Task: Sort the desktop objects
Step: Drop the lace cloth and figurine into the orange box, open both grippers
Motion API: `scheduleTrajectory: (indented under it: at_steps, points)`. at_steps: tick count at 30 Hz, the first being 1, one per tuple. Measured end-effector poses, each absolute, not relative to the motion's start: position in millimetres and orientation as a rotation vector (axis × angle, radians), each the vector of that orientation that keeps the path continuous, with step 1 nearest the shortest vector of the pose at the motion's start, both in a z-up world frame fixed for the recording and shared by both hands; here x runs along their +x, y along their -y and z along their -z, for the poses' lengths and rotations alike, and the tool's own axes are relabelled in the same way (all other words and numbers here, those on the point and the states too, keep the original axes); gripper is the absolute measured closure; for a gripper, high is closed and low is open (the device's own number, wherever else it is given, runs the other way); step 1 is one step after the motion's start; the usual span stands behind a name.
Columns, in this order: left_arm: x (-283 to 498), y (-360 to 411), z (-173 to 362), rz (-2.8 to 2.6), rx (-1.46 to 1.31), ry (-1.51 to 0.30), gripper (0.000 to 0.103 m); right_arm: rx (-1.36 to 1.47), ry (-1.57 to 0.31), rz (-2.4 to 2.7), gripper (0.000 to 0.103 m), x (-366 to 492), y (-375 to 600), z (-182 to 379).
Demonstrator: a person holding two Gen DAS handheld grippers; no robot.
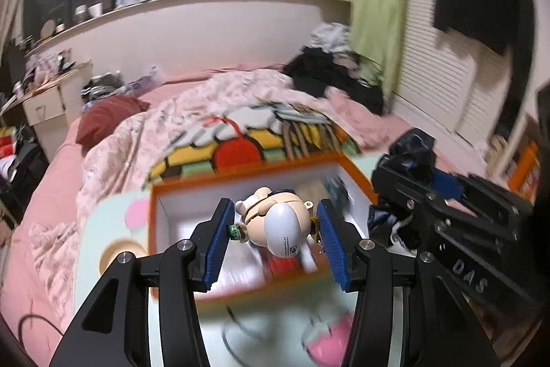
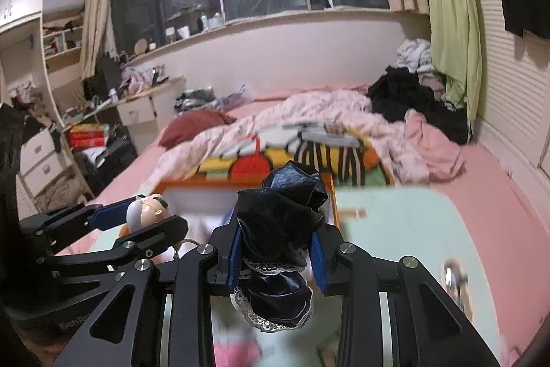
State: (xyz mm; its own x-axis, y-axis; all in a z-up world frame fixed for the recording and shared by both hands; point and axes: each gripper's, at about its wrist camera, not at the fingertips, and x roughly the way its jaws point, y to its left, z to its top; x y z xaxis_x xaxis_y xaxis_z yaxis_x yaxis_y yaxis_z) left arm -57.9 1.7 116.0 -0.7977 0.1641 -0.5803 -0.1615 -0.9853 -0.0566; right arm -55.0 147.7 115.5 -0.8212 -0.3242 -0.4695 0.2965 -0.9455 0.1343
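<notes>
Between your left claw's (image 1: 276,231) blue pads sits the little toy figure (image 1: 280,222), squeezed at both sides, hanging over the orange-edged box (image 1: 357,176). At 3 o'clock, your right claw (image 2: 275,250) pinches the shiny black cloth with lace (image 2: 280,229), also above the box. The box rests on a pale green table (image 2: 405,222); a pink bed (image 2: 498,188) lies at 12 o'clock.

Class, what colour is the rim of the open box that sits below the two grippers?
Orange; the box rim shows best in the left wrist view.
</notes>
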Motion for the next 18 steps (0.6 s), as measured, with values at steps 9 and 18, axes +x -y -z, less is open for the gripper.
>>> scheduleTrajectory:
  at_steps: [9, 18]
  points:
    - [-95.2, 5.8, -52.7, -2.812, -1.182, -0.019, 0.021, 1.072, 0.046, 2.695, 0.032, -122.0, -148.0, -40.7]
    - [-43.9, 3.8, -92.2, -2.808, -1.009, 0.069, 0.021, 0.75, 0.106, 2.816, 0.019, -60.6, -168.5, -85.8]
